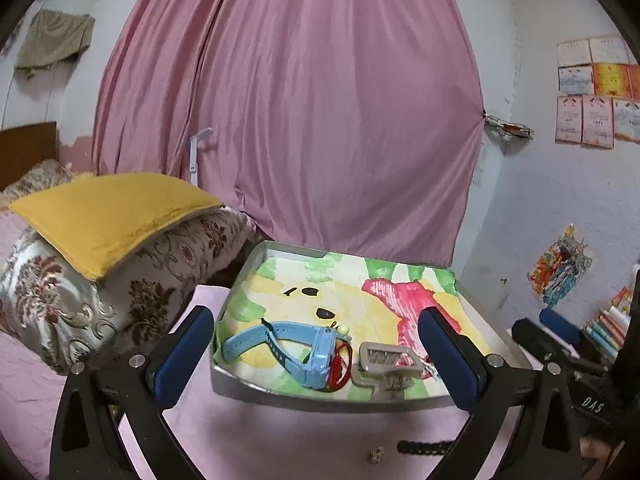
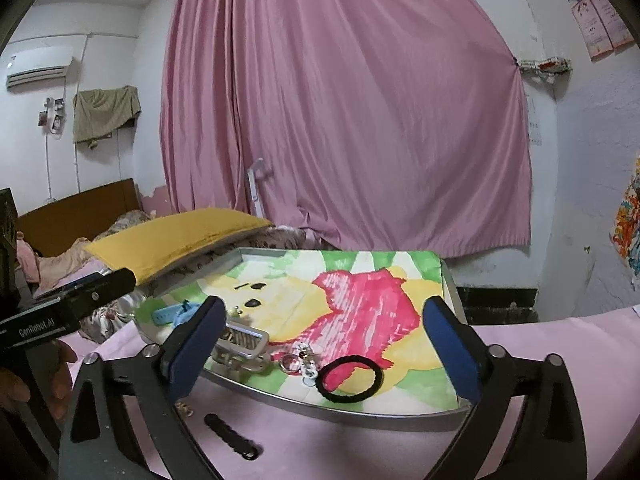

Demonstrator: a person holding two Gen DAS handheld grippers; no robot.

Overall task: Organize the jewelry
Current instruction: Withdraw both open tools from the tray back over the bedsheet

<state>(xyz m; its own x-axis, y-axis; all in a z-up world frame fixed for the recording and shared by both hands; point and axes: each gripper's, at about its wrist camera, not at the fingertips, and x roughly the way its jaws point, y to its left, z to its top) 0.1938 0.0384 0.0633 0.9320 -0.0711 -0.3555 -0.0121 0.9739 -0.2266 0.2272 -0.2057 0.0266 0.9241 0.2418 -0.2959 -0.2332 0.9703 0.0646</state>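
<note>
both grippers hover over the near edge of a metal tray (image 2: 344, 410) lined with a painted sheet, and both stand wide apart with nothing between their pads. the tray rests on a pink cloth (image 2: 360, 452).

already in the tray, along its near edge: a blue watch (image 1: 288, 346) toward the near left corner, with something red (image 1: 339, 368) tucked against it, a silver clip (image 1: 386, 362) just right of that, a small charm with a ring (image 2: 300, 360) next, and a black hair tie (image 2: 348, 378) toward the near right corner.

two pieces lie outside the tray, on the cloth just before its near edge: a black scalloped clip (image 2: 230, 436) and a small beaded bit (image 1: 376, 454). these look like what is left to gather.

the relation that matters: the black scalloped clip sits below and to the left of the right gripper (image 2: 324, 356), almost under its left finger, its long axis running slantwise from far left to near right. in the left wrist view the same clip lies low and right of centre, under the left gripper (image 1: 316, 354), long axis nearly crosswise. neither view settles which hand is nearer. i judge that whichever takes it must drop and pull back toward the person, then close across the narrow width, not along the length.

the clip lies flat and thin on soft cloth, so the pads may catch fabric with it.
</note>
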